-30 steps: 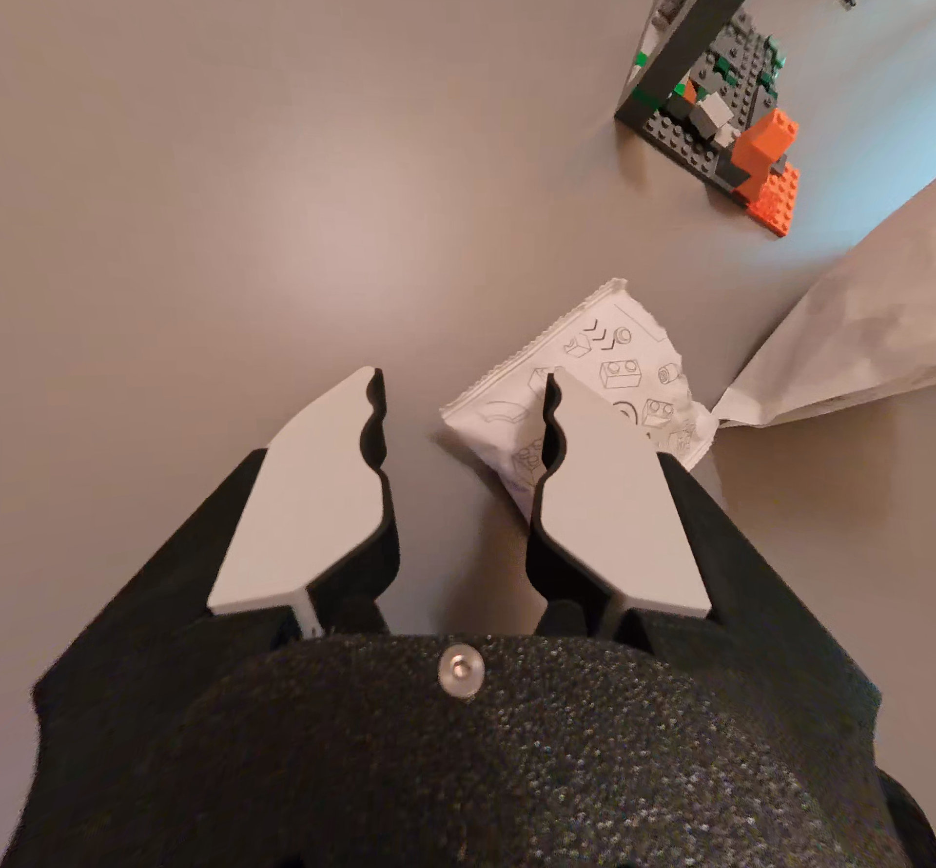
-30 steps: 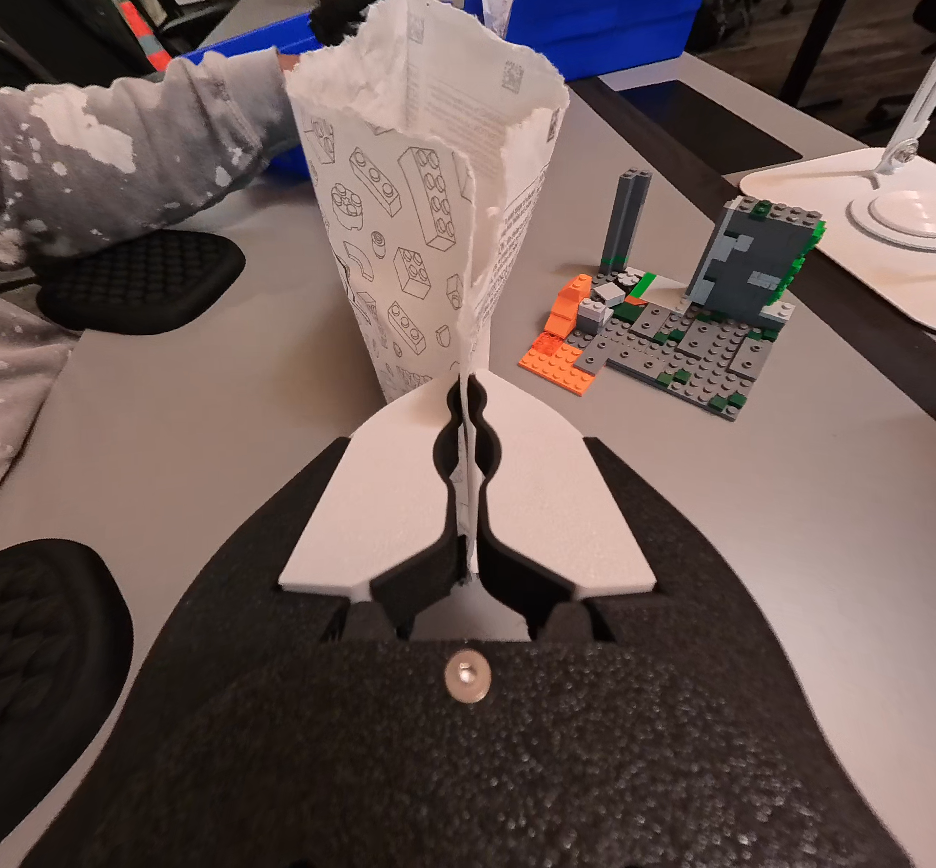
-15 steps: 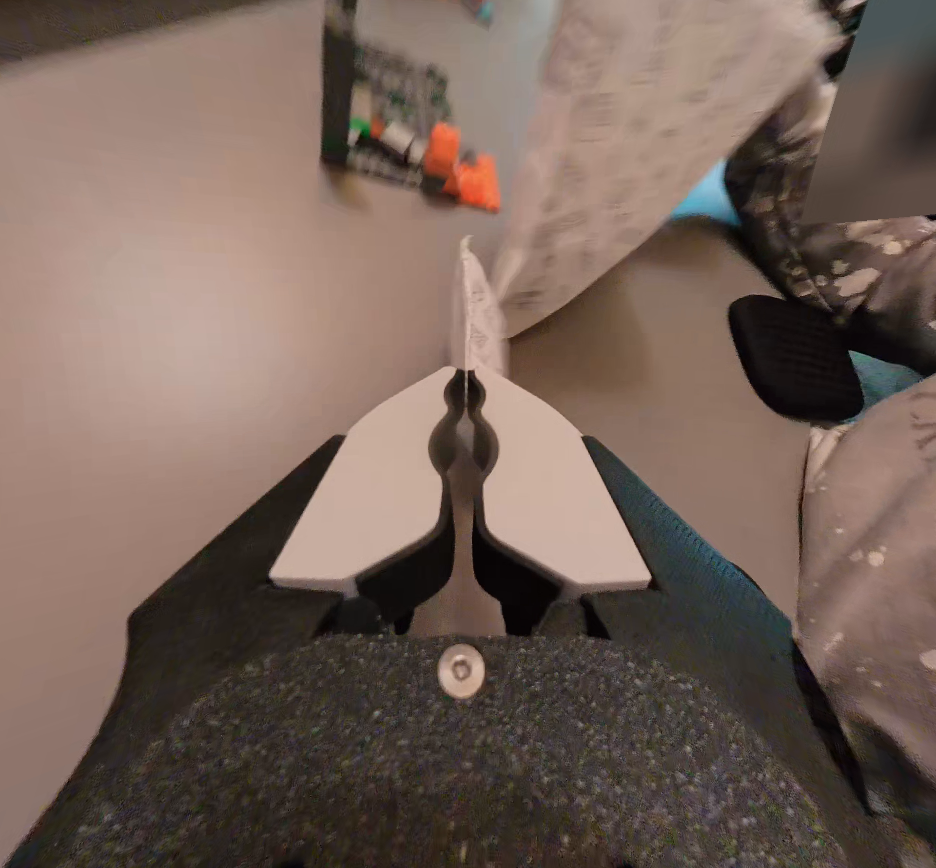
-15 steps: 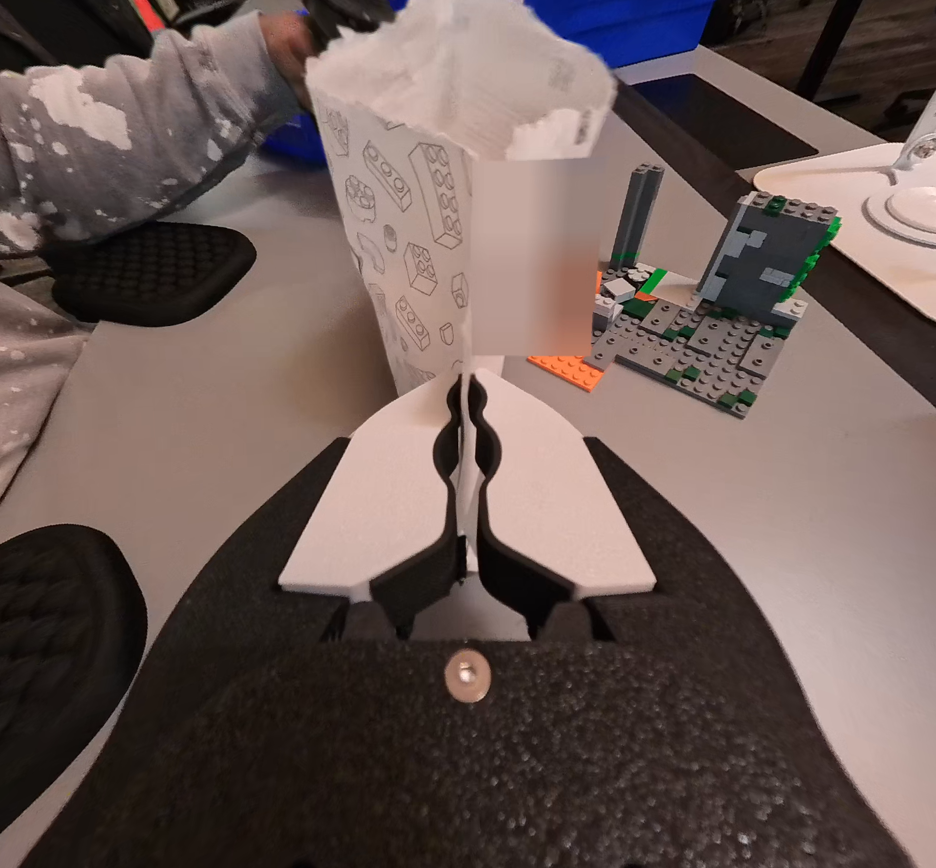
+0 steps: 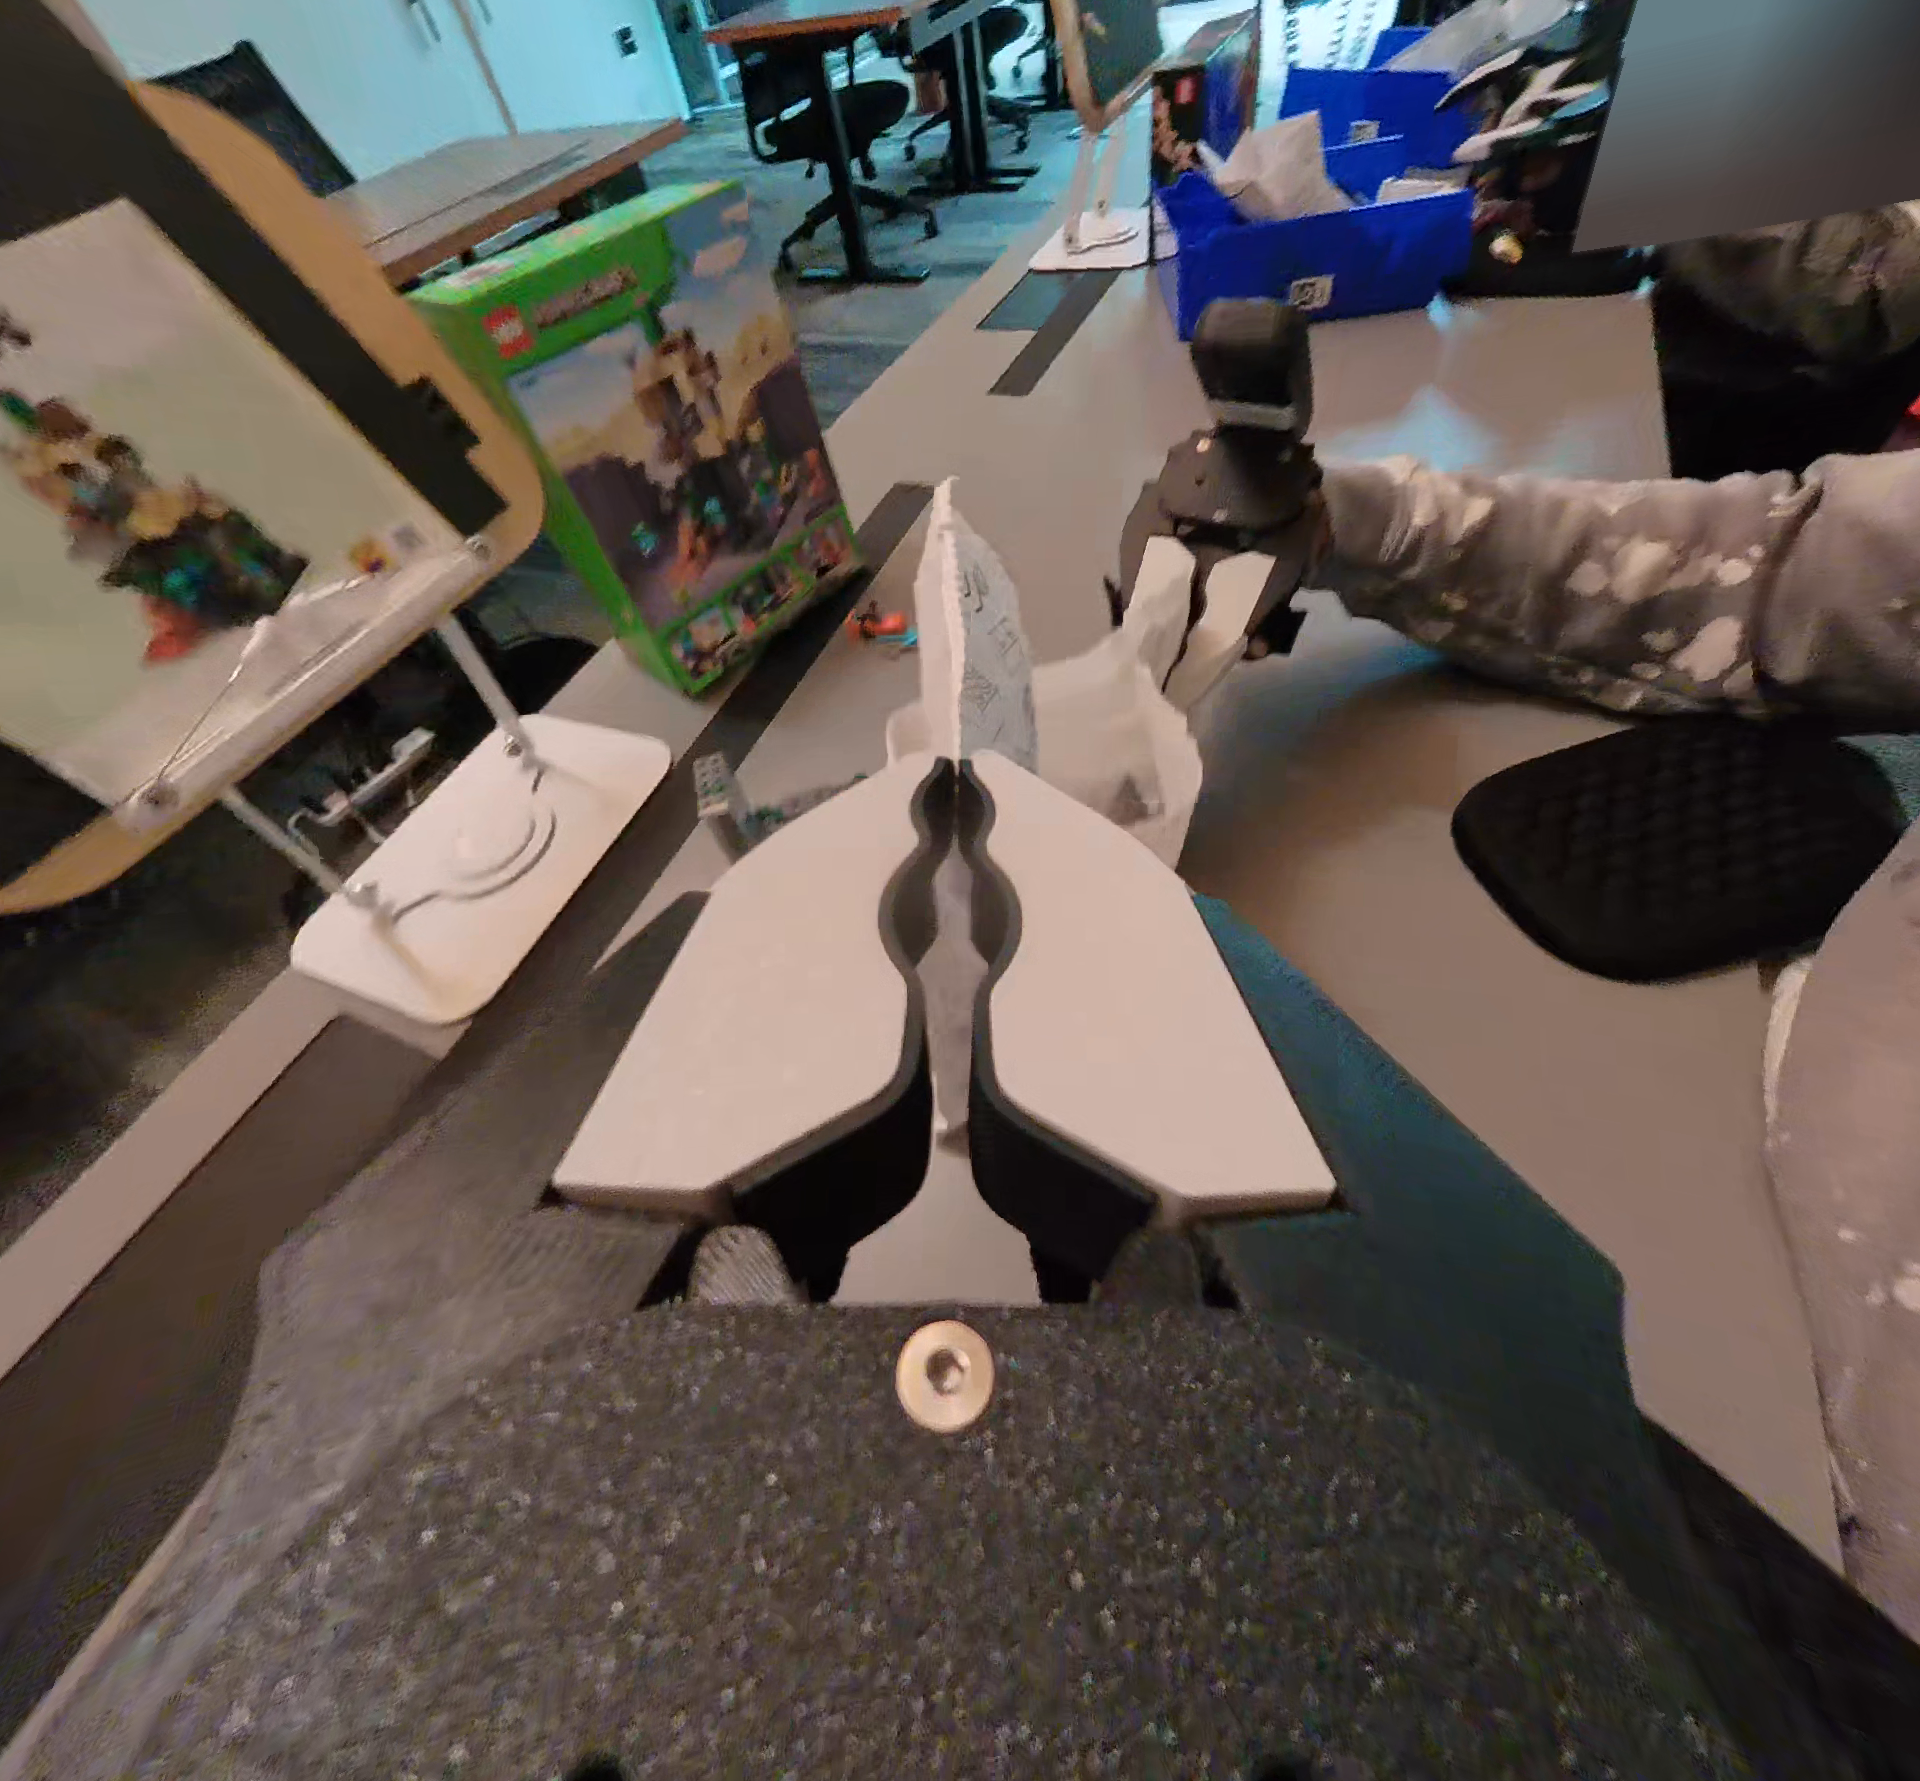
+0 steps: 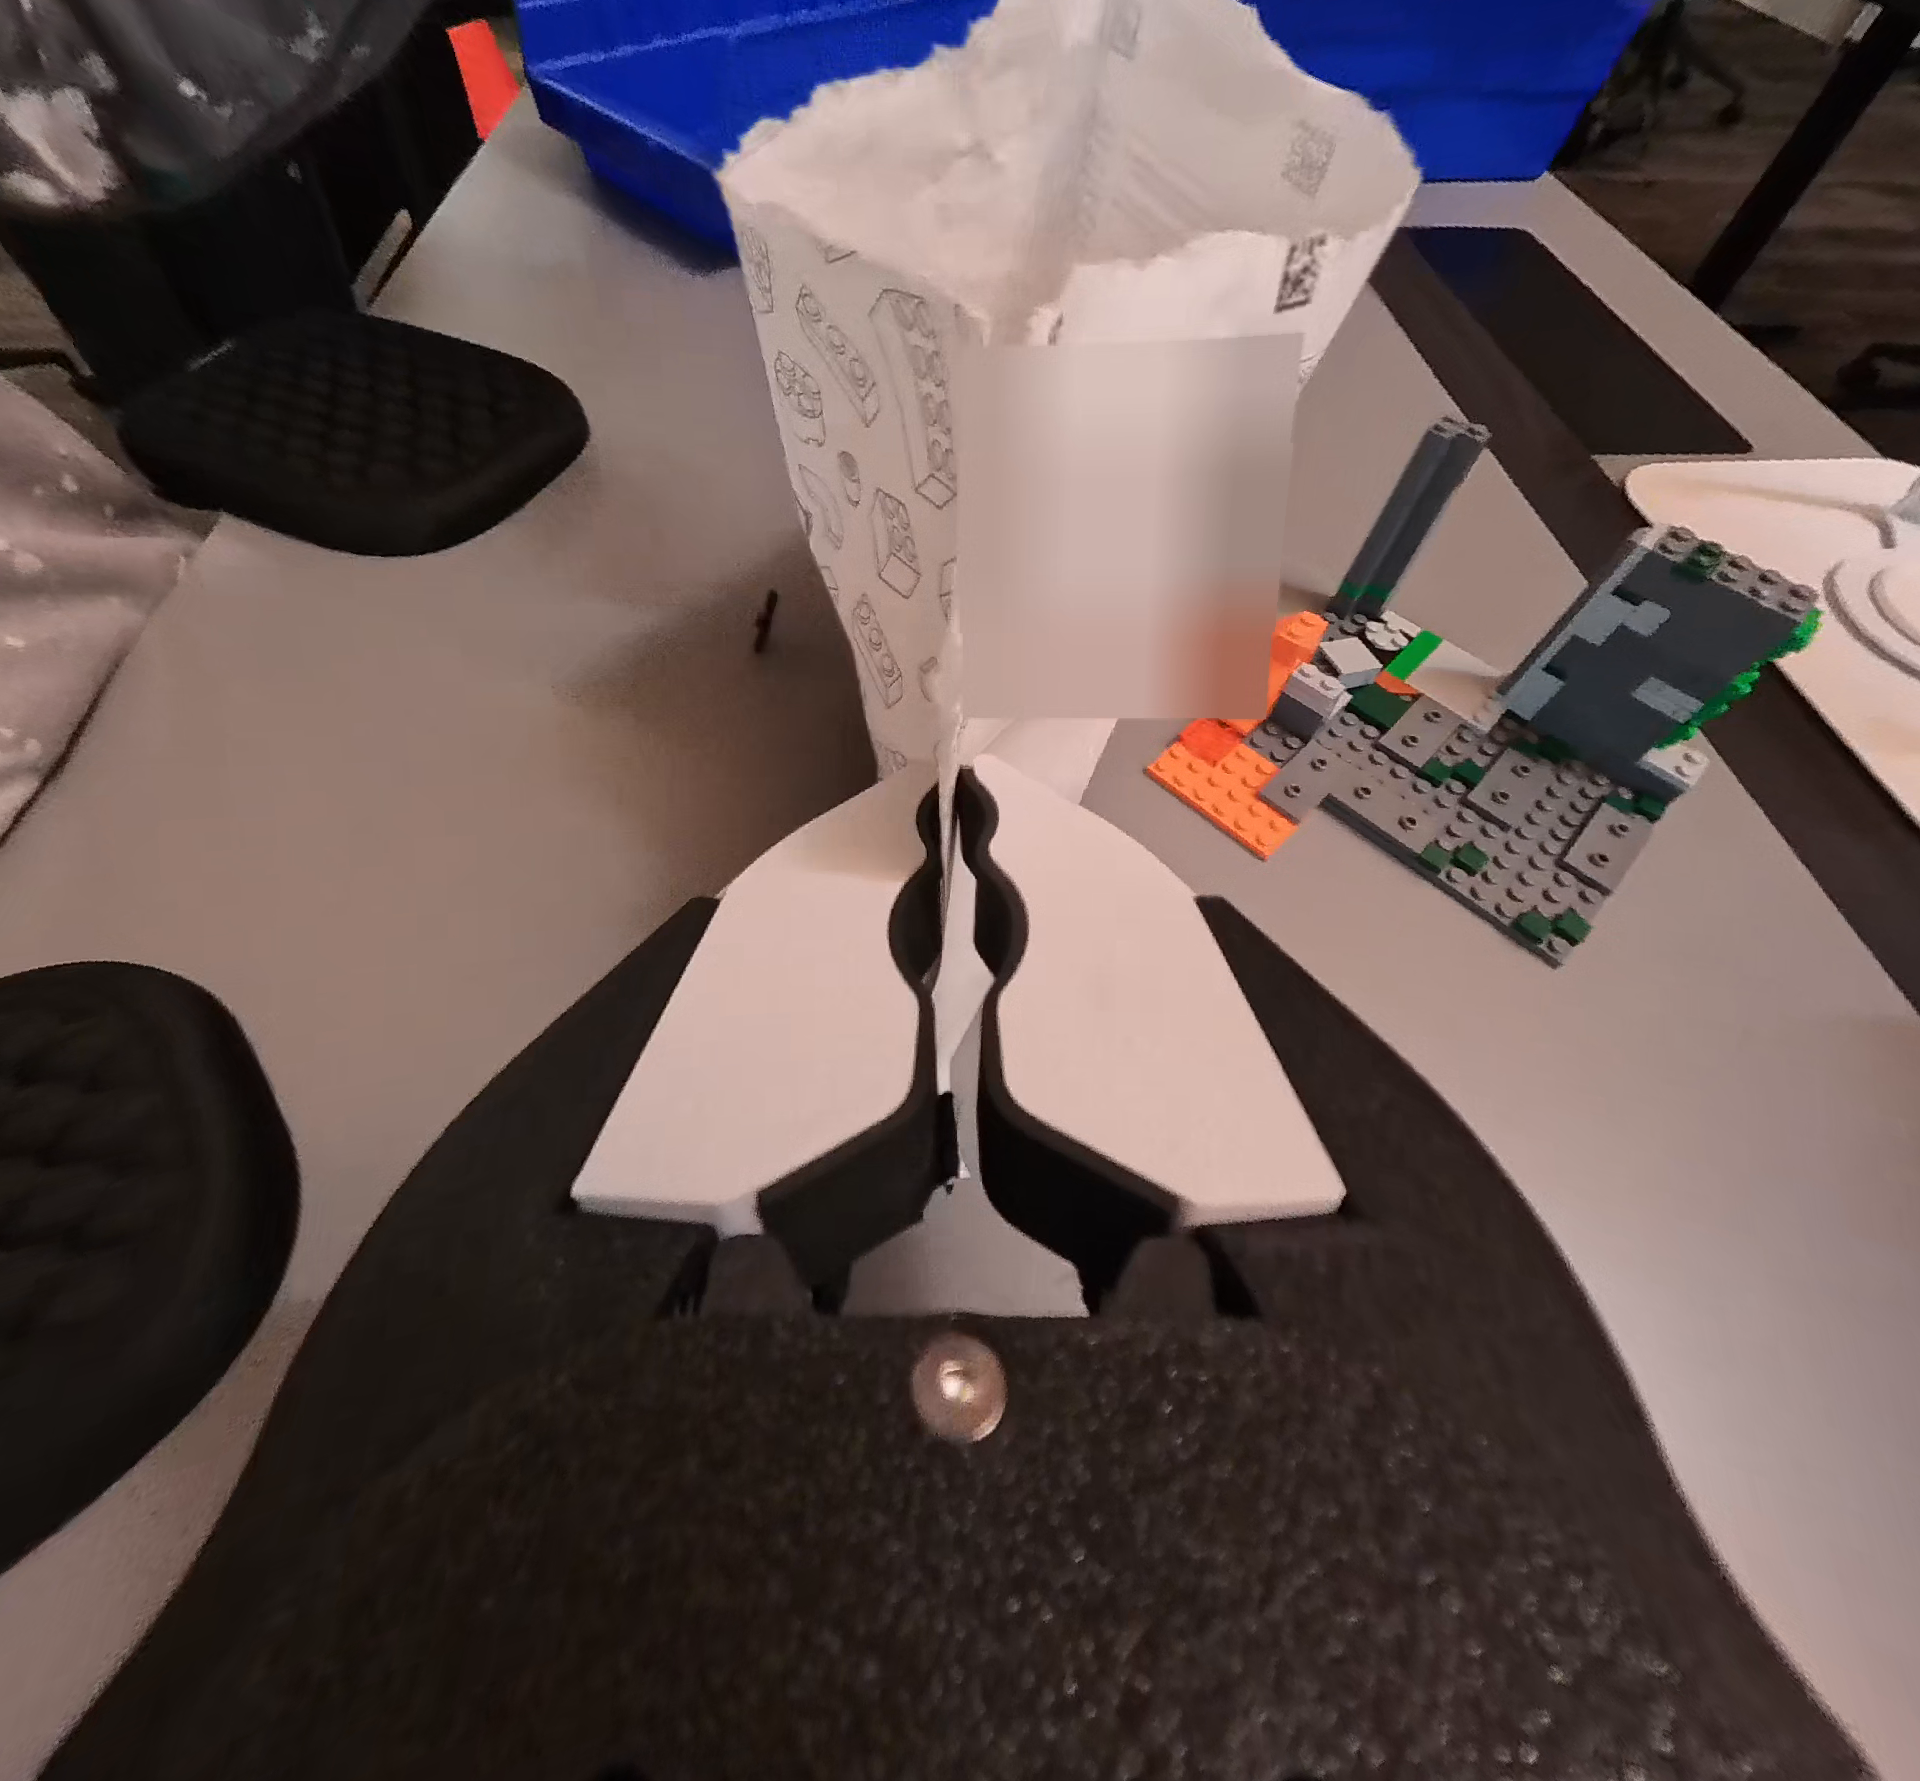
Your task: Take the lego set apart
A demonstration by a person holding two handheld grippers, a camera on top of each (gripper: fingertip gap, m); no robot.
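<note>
Part-built grey lego set (image 6: 1496,775) on table.

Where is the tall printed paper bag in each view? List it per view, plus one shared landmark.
Left wrist view: paper bag just right of centre, top pinched by the far right gripper.
Right wrist view: centre, rising from that gripper.
Shared landmark: blue bin holding paper.

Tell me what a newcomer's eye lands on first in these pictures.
First, the tall white paper bag printed with brick outlines, standing open in the middle of the grey table, its edge pinched by the right gripper. Right of it sits the half-built lego set, grey plates with an orange corner. In the left wrist view, the left gripper pinches a smaller packet, with a green box behind.
</note>
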